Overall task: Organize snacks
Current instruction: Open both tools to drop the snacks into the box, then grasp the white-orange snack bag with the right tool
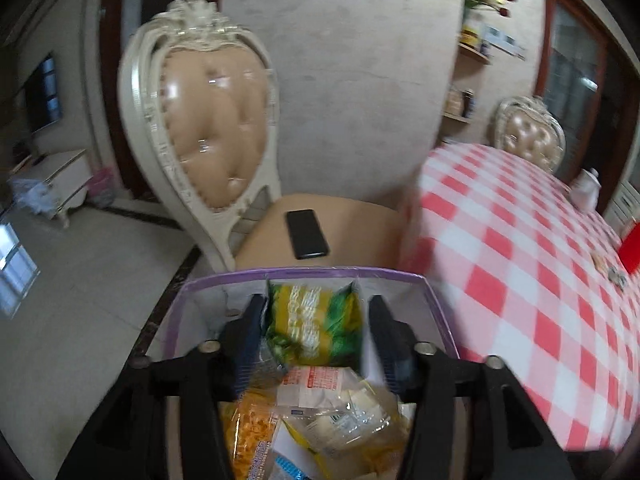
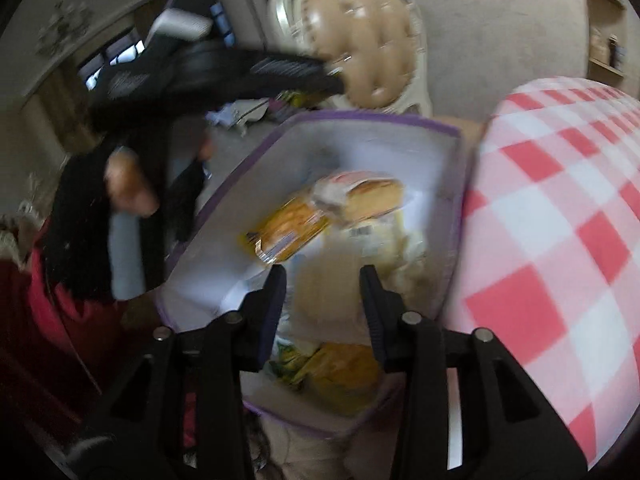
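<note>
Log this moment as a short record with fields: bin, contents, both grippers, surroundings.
bin: purple-edged storage bin beside the checked tablecloth
contents: green and yellow snack bag, orange snack bag, clear packets, wrapped bread
left gripper: jaws apart above the bin; snack bag seen between the fingers, pads not pressing it
right gripper: jaws apart above the bin, nothing held
surroundings: phone lying on the chair seat behind the bin
</note>
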The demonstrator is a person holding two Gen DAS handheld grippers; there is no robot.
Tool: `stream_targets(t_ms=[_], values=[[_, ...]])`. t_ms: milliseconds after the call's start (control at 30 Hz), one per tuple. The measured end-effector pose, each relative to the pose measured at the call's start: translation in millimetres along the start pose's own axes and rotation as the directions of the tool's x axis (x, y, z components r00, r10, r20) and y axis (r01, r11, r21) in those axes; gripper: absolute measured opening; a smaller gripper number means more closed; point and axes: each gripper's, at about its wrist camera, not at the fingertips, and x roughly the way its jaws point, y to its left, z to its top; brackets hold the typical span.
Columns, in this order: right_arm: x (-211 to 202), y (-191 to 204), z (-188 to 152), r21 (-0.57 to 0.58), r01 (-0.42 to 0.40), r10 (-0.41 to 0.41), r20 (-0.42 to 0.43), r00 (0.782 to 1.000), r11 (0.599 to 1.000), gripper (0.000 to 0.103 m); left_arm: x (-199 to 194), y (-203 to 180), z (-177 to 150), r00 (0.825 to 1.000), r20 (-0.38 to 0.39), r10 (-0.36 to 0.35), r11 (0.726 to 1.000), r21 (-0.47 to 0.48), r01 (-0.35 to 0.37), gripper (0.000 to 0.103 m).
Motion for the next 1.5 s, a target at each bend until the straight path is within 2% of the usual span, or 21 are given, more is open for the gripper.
stream_targets(t_ms=[100, 133, 267, 333, 467, 567, 600, 700, 800, 867, 900, 933, 967, 1000, 1067, 1133, 1233, 1300, 1400, 1433, 1500], values=[[-18.3, -4.3, 1.1, -0.010, 0.024, -0.023, 0.030, 0.999, 1.000, 0.052, -8.5, -20.2, 0.5, 0.999, 0.044, 0.001, 1.000, 0.027, -0.002, 0.083], [-31.4, -12.4, 1.0, -0.002, 0.041, -0.041, 0.058, 0.997, 0.999, 0.055, -10.9, -30.0, 1.6, 0.998, 0.055, -0.006, 0.999, 0.042, 0.003, 0.084], [-82.6, -59.3, -9.1, 0.063, 0.196, -0.203, 0.123, 0.971, 0.978, 0.061, -14.4, -101.5, 12.4, 0.985, 0.050, -0.164, 0.982, 0.099, 0.159, 0.084], [-111.0, -98.0, -24.7, 0.142, 0.300, -0.318, 0.123, 0.940, 0.943, 0.063, -11.3, -163.4, 15.4, 0.959, 0.015, -0.284, 0.948, 0.150, 0.279, 0.085], [-167.3, -179.2, -65.1, 0.363, 0.453, -0.512, 0.082, 0.855, 0.814, 0.063, 6.9, -287.1, 12.8, 0.884, -0.095, -0.458, 0.849, 0.246, 0.467, 0.085], [-216.3, -240.0, -106.3, 0.555, 0.511, -0.637, 0.046, 0.769, 0.657, 0.063, 34.8, -376.6, 7.0, 0.836, -0.199, -0.511, 0.787, 0.283, 0.548, 0.085], [-231.6, -257.6, -118.1, 0.610, 0.514, -0.664, 0.027, 0.747, 0.603, 0.063, 45.1, -400.3, 4.6, 0.827, -0.233, -0.512, 0.776, 0.288, 0.561, 0.085], [-269.0, -296.8, -143.7, 0.707, 0.516, -0.721, -0.013, 0.693, 0.483, 0.063, 76.4, -463.7, -1.5, 0.826, -0.276, -0.491, 0.781, 0.281, 0.558, 0.085], [-291.9, -330.3, -149.9, 0.731, 0.535, -0.761, -0.032, 0.648, 0.424, 0.063, 101.9, -495.3, -2.2, 0.814, -0.231, -0.533, 0.786, 0.219, 0.577, 0.085], [-297.4, -349.9, -147.9, 0.725, 0.545, -0.770, -0.032, 0.637, 0.421, 0.063, 111.0, -504.9, -1.1, 0.808, -0.187, -0.559, 0.786, 0.192, 0.588, 0.085], [-299.5, -367.4, -142.7, 0.721, 0.553, -0.775, -0.035, 0.630, 0.417, 0.063, 116.3, -507.6, 2.4, 0.800, -0.178, -0.574, 0.774, 0.201, 0.600, 0.085], [-300.0, -378.3, -138.6, 0.717, 0.561, -0.780, -0.039, 0.625, 0.413, 0.063, 118.5, -508.1, 3.7, 0.801, -0.166, -0.576, 0.769, 0.225, 0.599, 0.085], [-300.0, -393.9, -132.2, 0.715, 0.568, -0.785, -0.043, 0.618, 0.408, 0.063, 121.5, -506.1, 8.2, 0.813, -0.158, -0.560, 0.780, 0.230, 0.582, 0.085], [-299.6, -410.6, -124.6, 0.715, 0.569, -0.787, -0.042, 0.615, 0.406, 0.063, 121.3, -499.1, 11.6, 0.813, -0.141, -0.564, 0.787, 0.207, 0.582, 0.085], [-296.8, -440.2, -113.7, 0.718, 0.556, -0.780, -0.030, 0.625, 0.418, 0.063, 122.5, -485.1, 18.5, 0.802, -0.101, -0.589, 0.791, 0.131, 0.598, 0.085], [-285.8, -467.8, -93.3, 0.714, 0.564, -0.783, -0.034, 0.621, 0.416, 0.064, 122.1, -473.3, 24.4, 0.786, -0.068, -0.614, 0.783, 0.068, 0.618, 0.085], [-269.6, -490.4, -70.1, 0.681, 0.590, -0.783, -0.040, 0.621, 0.434, 0.068, 118.7, -467.3, 27.8, 0.776, -0.032, -0.630, 0.775, 0.038, 0.631, 0.085], [-254.6, -505.3, -56.3, 0.639, 0.629, -0.779, -0.073, 0.623, 0.443, 0.069, 118.8, -469.4, 27.6, 0.775, -0.039, -0.631, 0.774, 0.040, 0.632, 0.086], [-236.4, -516.9, -49.7, 0.595, 0.660, -0.748, -0.143, 0.648, 0.458, 0.069, 122.7, -472.7, 25.9, 0.769, -0.069, -0.635, 0.769, 0.034, 0.638, 0.086], [-231.7, -518.5, -49.1, 0.582, 0.672, -0.741, -0.169, 0.650, 0.457, 0.068, 124.4, -473.0, 25.6, 0.769, -0.073, -0.636, 0.769, 0.030, 0.639, 0.086], [-230.3, -514.0, -51.9, 0.569, 0.687, -0.740, -0.190, 0.645, 0.452, 0.052, 126.8, -472.2, 25.4, 0.771, -0.084, -0.631, 0.772, 0.023, 0.635, 0.086]])
